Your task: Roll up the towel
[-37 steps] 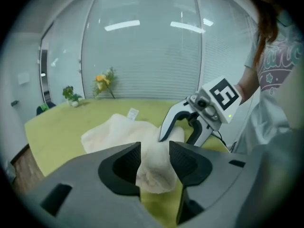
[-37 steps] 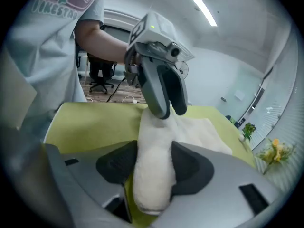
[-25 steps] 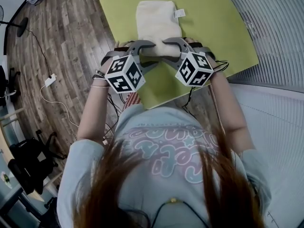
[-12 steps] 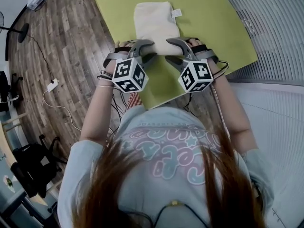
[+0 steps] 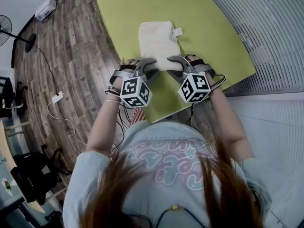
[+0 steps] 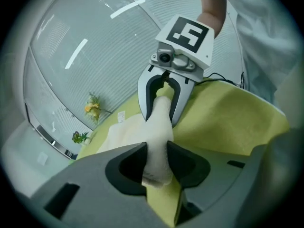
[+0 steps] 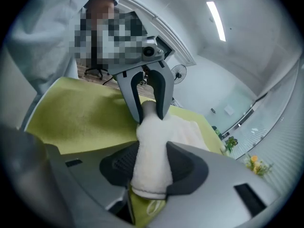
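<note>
Landmark: towel (image 5: 158, 39).
- Towel lies on the table (image 5: 209, 37), long axis running away from the person.
- Label (image 5: 177, 32) sits at the towel's right edge, far half.
- Left gripper (image 5: 152, 66) is at the towel's near-left corner and right gripper (image 5: 172, 64) at its near-right corner. Both pairs of jaws have just been closing, and each pinches the towel's near hem.
- Floor (image 5: 71, 56) lies left of the towel, past the table edge.
- Power strip (image 5: 57, 97) is on the floor, left of the towel and nearer the person.
- Fan (image 5: 5, 32) stands far left of the towel.
</note>
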`<state>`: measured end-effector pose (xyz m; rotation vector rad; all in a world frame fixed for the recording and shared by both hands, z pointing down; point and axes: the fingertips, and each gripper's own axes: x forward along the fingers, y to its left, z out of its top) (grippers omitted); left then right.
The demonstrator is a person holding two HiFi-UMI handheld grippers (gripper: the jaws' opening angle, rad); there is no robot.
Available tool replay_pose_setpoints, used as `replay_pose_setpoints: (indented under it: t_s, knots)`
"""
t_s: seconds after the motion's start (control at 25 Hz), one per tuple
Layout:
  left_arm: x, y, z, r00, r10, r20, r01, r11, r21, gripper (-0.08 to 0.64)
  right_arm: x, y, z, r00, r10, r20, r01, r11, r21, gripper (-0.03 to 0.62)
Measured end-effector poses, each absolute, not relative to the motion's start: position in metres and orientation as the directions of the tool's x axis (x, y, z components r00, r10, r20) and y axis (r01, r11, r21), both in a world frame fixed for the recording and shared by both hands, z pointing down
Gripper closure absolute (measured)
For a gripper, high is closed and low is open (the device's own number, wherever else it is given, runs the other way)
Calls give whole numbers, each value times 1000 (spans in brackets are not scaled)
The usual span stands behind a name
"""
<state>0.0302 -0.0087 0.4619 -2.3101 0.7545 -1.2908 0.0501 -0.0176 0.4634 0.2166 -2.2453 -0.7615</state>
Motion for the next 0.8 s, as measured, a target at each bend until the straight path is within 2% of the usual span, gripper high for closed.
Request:
replay_pose_setpoints:
  t_s: [0.12, 0.52, 0.8]
  knots:
    - [31, -2, 451, 439, -614, 656, -317, -789, -527, 465, 53, -11, 453, -716, -378, 586, 63, 802, 594, 443]
    - [42, 61, 453, 492, -538, 684, -353, -842, -409, 469, 66, 52, 456, -742, -207, 638, 135, 886, 443, 443]
    - [39, 43, 450, 491, -504, 710, -340, -862, -377, 454, 62, 38, 456, -708, -61, 703, 138, 965, 223, 448]
